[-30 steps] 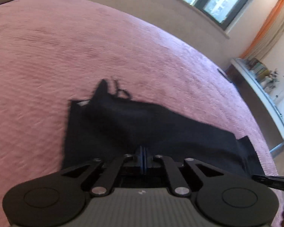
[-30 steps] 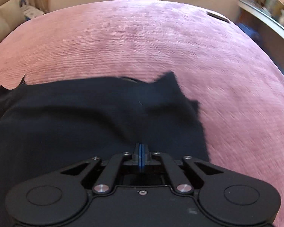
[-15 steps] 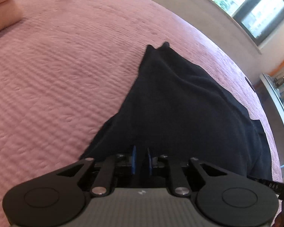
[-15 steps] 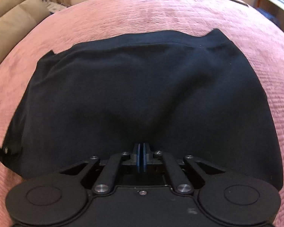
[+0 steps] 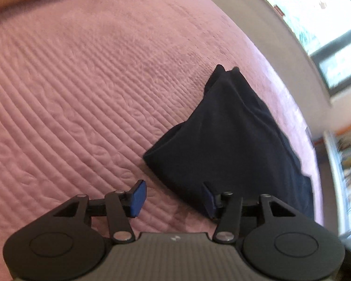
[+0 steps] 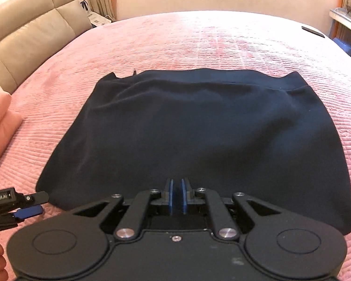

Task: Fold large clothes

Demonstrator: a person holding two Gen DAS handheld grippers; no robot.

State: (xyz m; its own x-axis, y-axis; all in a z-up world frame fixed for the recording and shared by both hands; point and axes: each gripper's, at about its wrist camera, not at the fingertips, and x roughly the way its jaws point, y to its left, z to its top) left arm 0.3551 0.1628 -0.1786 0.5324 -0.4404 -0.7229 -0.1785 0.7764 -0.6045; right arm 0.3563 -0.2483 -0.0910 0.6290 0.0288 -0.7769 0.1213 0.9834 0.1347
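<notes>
Your folded dark navy fabric garment (image 6: pixel 199 135) lies flat on the pink quilted bedspread (image 6: pixel 199 42), filling the middle of the right wrist view and running from centre to lower right in the left wrist view. Your left gripper (image 5: pixel 173 197) has just been opening its jaws; they stand about half apart with nothing between the blue pads (image 5: pixel 138 197), one over bare bedspread, the other at the garment's near corner. Your right gripper (image 6: pixel 177 195) shows a narrow slit between its pads at the garment's near edge; whether any cloth is pinched there cannot be told. The left gripper appears at lower left of that view.
</notes>
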